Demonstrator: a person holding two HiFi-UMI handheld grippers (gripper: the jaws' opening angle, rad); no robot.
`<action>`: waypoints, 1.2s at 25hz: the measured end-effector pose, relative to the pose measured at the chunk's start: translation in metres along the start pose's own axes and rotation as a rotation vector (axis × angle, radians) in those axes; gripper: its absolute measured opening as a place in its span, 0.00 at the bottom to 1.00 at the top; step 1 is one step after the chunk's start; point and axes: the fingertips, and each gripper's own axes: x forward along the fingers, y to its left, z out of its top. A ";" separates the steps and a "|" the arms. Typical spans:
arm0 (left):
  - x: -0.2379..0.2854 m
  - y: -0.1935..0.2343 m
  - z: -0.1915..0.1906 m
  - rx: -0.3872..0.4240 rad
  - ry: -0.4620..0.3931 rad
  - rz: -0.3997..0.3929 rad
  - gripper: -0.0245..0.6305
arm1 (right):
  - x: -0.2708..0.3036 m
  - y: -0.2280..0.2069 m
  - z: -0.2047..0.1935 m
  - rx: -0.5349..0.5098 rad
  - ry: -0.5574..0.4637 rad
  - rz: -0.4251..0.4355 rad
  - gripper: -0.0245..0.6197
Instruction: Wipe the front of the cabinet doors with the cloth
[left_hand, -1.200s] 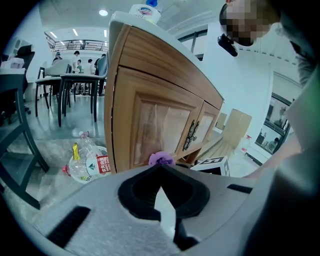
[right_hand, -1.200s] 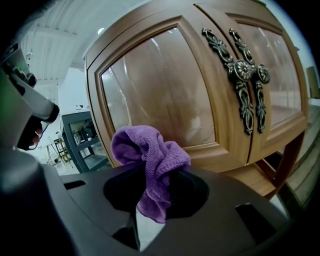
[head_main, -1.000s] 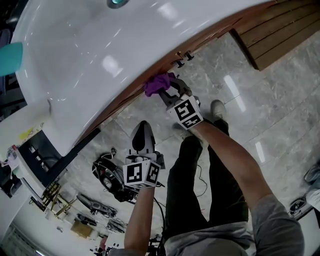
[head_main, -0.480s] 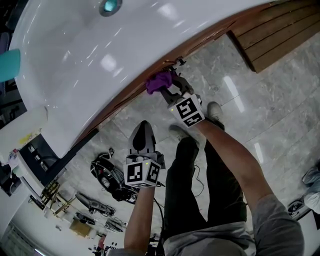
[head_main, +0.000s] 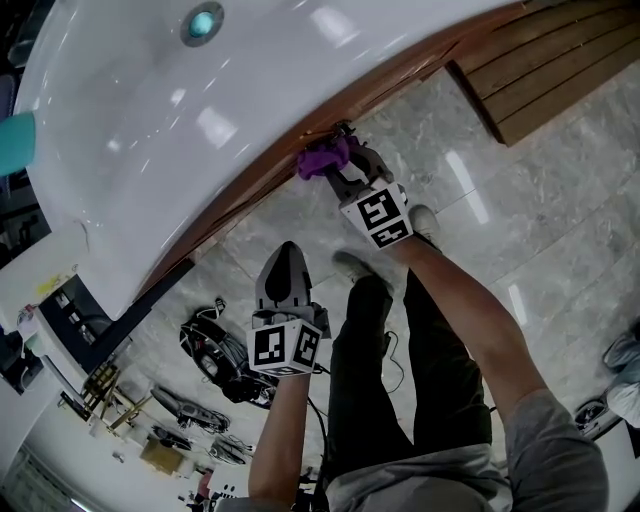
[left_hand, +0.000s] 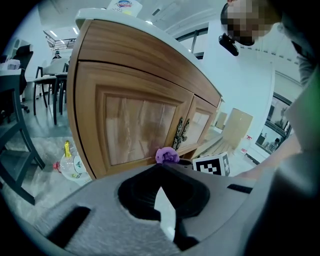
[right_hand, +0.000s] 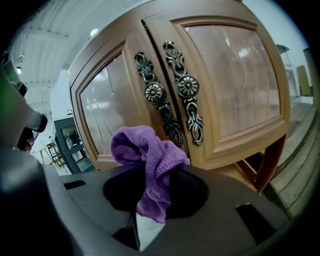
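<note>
The wooden cabinet doors (right_hand: 220, 80) stand under a white sink top (head_main: 200, 110), with two ornate metal handles (right_hand: 172, 90) at the middle seam. My right gripper (head_main: 343, 172) is shut on a bunched purple cloth (right_hand: 148, 155), which it holds close to the lower part of the left door (right_hand: 107, 117), just beside the handles. From the head view the cloth (head_main: 322, 158) sits right at the cabinet's front edge. My left gripper (head_main: 284, 268) hangs lower and further back, shut with nothing in it; its own view shows the doors (left_hand: 140, 125) and the cloth (left_hand: 167, 155) from a distance.
A slatted wooden platform (head_main: 545, 60) lies on the marble floor to the right of the cabinet. A plastic bottle (left_hand: 70, 162) lies by the cabinet's left corner, near a dark chair (left_hand: 15, 145). Cables and gear (head_main: 215, 345) clutter the floor at the left. The person's legs (head_main: 400, 380) stand below.
My right gripper has carried the cloth along the cabinet front, closer to the door handles. The left gripper has stayed where it was.
</note>
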 end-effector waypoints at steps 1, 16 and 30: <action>0.001 -0.003 0.000 -0.001 -0.001 -0.001 0.05 | -0.002 -0.004 0.001 0.009 -0.003 -0.007 0.19; -0.015 -0.029 -0.013 -0.010 -0.006 -0.011 0.05 | -0.043 -0.033 -0.008 0.085 -0.004 -0.099 0.19; -0.031 -0.048 0.018 -0.032 -0.056 -0.015 0.05 | -0.095 -0.013 0.031 0.109 -0.028 -0.079 0.19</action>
